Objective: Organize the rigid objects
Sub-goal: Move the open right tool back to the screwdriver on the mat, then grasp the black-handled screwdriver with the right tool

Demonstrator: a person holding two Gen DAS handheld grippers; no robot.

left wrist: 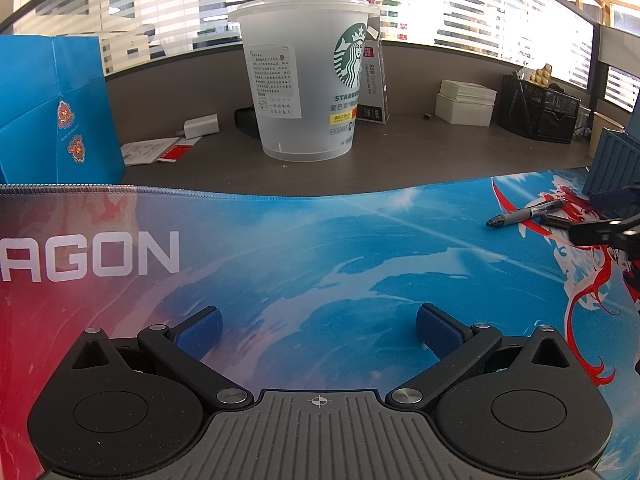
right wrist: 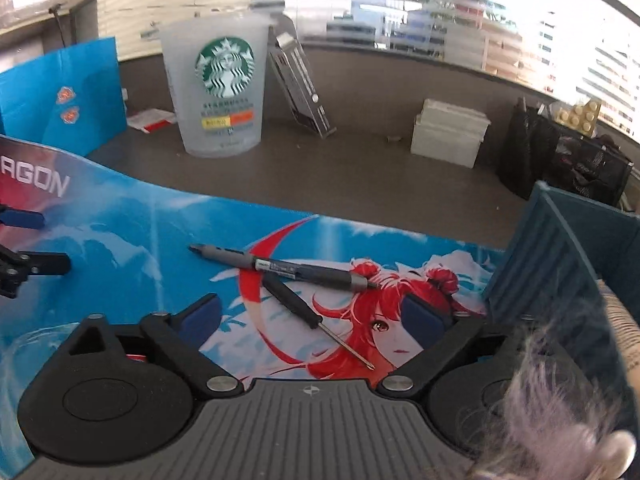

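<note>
A: We start at the pen [right wrist: 280, 266], lying flat on the printed mat [right wrist: 132, 236] with its tip toward the left. A small screwdriver [right wrist: 316, 320] lies just beside it, handle near the pen's barrel, blade pointing at us.

B: That makes one pen and one screwdriver, both between the spread jaws of our right hand-held gripper [right wrist: 316, 316], with neither pad touching them.

A: The left wrist view shows the pen [left wrist: 528, 213] far off at the right edge, with only a dark stub [left wrist: 554, 220] of the screwdriver. Our left hand-held gripper [left wrist: 318, 326] is spread wide too, over bare mat [left wrist: 320, 240].

B: Only the right view shows the inside of the ribbed blue container [right wrist: 560, 256] just right of the tools; the left view shows only an outer wall [left wrist: 612, 164].

A: Behind, on the grey worktop [left wrist: 400, 152], we count one frosted Starbucks cup [left wrist: 304, 80], one blue paper bag [left wrist: 60, 112], one white box [left wrist: 464, 104] and one black mesh organiser [left wrist: 540, 108].

B: The white charger block [left wrist: 200, 126] appears only in the left view.
</note>
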